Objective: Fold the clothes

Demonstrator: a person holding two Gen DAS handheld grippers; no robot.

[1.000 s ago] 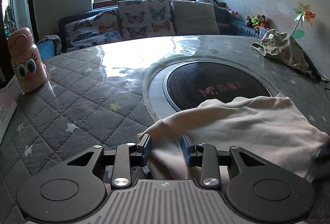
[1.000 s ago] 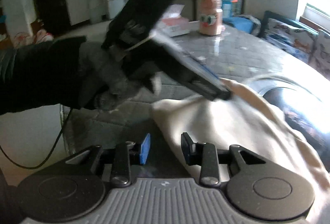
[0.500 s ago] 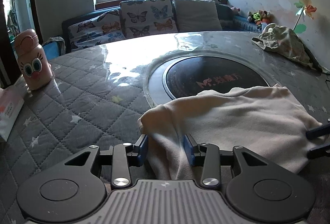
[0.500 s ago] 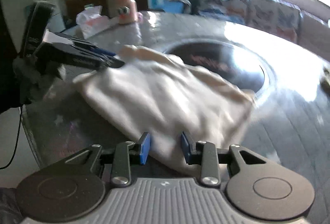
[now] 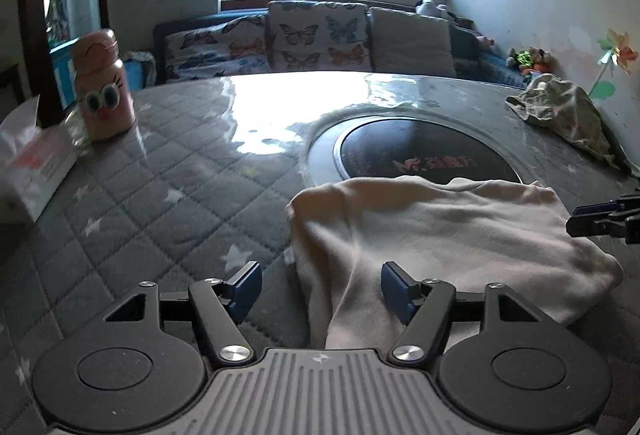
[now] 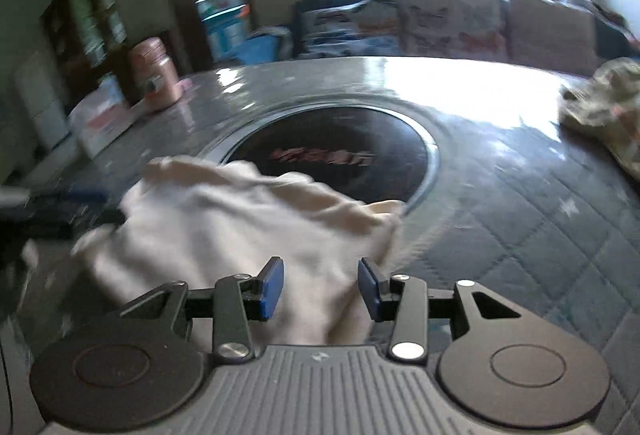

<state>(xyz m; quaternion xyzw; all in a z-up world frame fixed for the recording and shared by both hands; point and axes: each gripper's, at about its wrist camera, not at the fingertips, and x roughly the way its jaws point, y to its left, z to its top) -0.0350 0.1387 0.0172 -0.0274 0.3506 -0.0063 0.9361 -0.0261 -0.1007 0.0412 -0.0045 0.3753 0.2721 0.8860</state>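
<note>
Fingers [image 5: 394, 289] of left gripper [image 5: 320, 289] spread wide, holding nothing, with cream garment [image 5: 448, 231] lying loose between them. Fingers [image 6: 370, 289] of right gripper [image 6: 320, 287] also parted, gripping nothing, over the same cloth [image 6: 240, 227]; view blurred. Garment bunched on quilted grey tabletop [image 5: 160, 195], far edge overlapping dark round inset [image 5: 424, 151]. Pink bottle [image 5: 103, 85] and tissue box [image 5: 34, 163] off to left, well apart from garment. Crumpled patterned cloth [image 5: 560, 111] near far right edge

Left gripper [image 5: 321, 287] & right gripper [image 6: 320, 287]: black linkage arms, blue jaw pads, silver screws, ribbed grey housing, round discs
</note>
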